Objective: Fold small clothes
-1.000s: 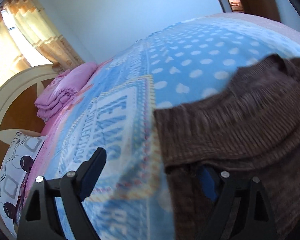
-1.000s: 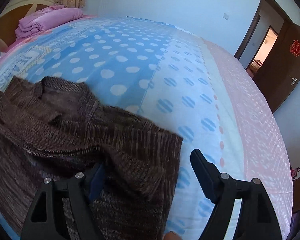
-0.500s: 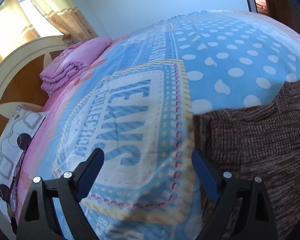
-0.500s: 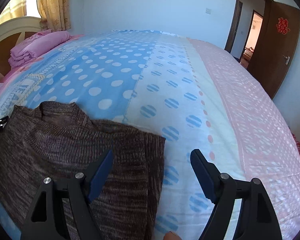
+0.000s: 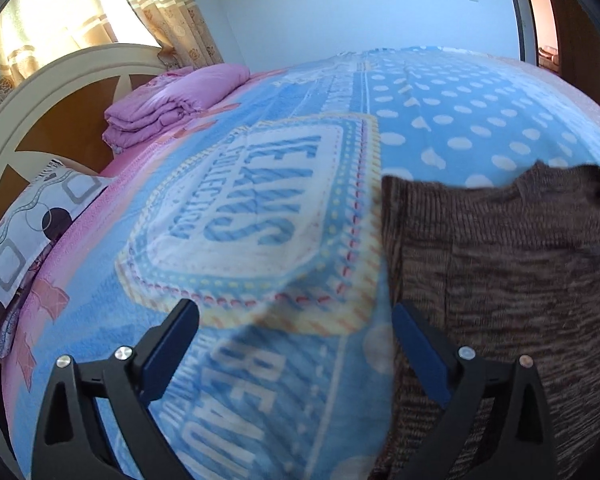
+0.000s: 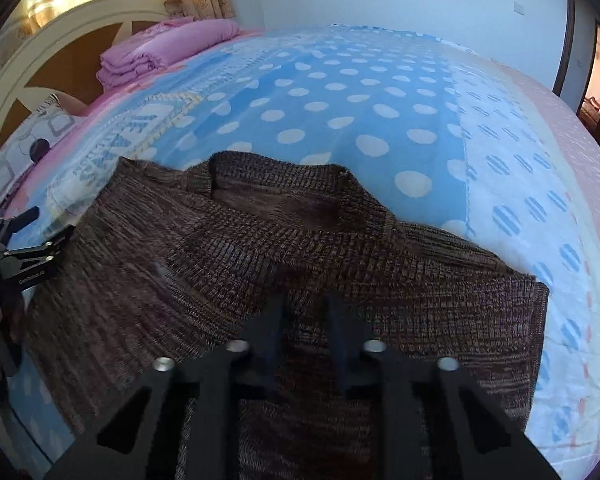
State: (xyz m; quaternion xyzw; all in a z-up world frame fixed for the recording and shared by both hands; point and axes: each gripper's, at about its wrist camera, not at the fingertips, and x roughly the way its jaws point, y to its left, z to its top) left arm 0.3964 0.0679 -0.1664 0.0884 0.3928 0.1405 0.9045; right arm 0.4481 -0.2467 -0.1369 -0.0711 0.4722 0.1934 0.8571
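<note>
Blue dotted blanket point(image 5: 440, 128) bears brown sweater point(image 6: 260, 264); left gripper point(image 5: 296, 340) opening, right gripper point(image 6: 304, 320) seemingly closed.

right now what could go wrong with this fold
1. The right claw is pinched over the middle of the sweater, not an edge, so lifting may bunch it.
2. The left claw is opening over the blanket, with no sweater between its fingers, so that side could drag unsupported.
</note>
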